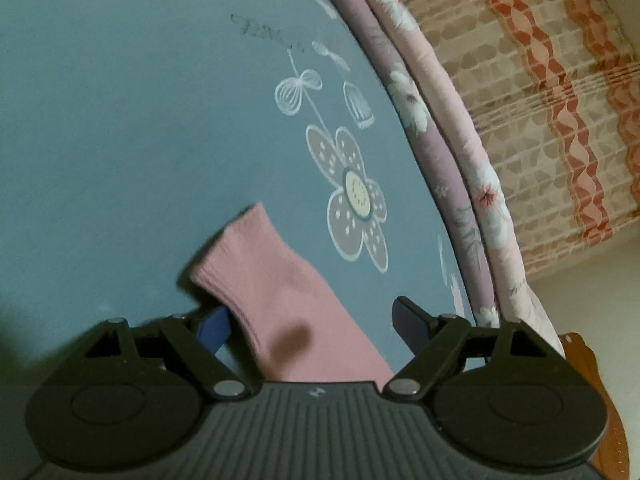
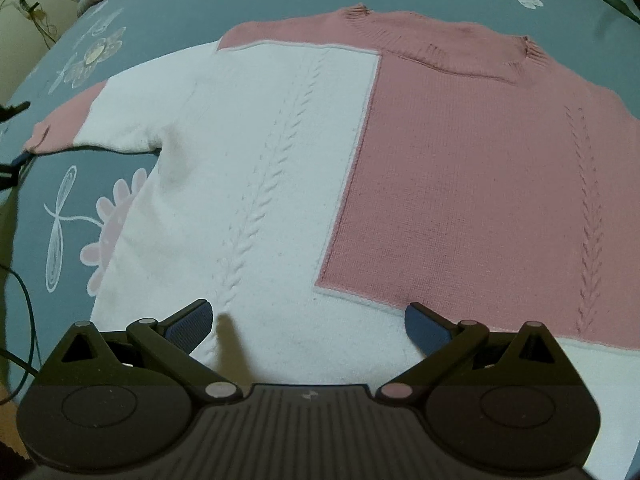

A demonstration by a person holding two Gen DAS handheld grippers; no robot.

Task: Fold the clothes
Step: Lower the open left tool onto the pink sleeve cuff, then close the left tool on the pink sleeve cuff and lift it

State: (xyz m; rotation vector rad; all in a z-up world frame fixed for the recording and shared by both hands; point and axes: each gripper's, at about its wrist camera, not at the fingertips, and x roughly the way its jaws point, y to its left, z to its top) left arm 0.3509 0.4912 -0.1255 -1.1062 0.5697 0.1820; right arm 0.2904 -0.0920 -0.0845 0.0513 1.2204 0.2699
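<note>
Blue bedding printed with white and grey flowers [image 2: 280, 12] is serving as your work surface, with pink floral quilts [image 1: 436, 92] piled along the bed's far edge and a patterned orange-and-cream curtain [image 1: 552, 100] hanging beyond.

Starting at the left, your left hand-held gripper [image 1: 312, 326] is standing released, jaws wide, right over the ribbed pink cuff of the sleeve [image 1: 276, 292]. The cuff is lying flat on the bed between the two blue pads, but neither pad is pressing on it. Judging from this, you are lining up to pinch that cuff, so set the pads across the ribbing, not the thinner knit behind it, and catch both layers before you lift.

Moving right, the pink-and-white cable-knit sweater [image 2: 320, 168] is lying spread face up on the bed, neckline away from you, its left sleeve stretching out sideways. Your right hand-held gripper [image 2: 308, 322] is also released, hovering above the white hem with nothing between its jaws. Consider pinning or gripping the hem there, so the body is not dragging when the sleeve is folding across the chest.
</note>
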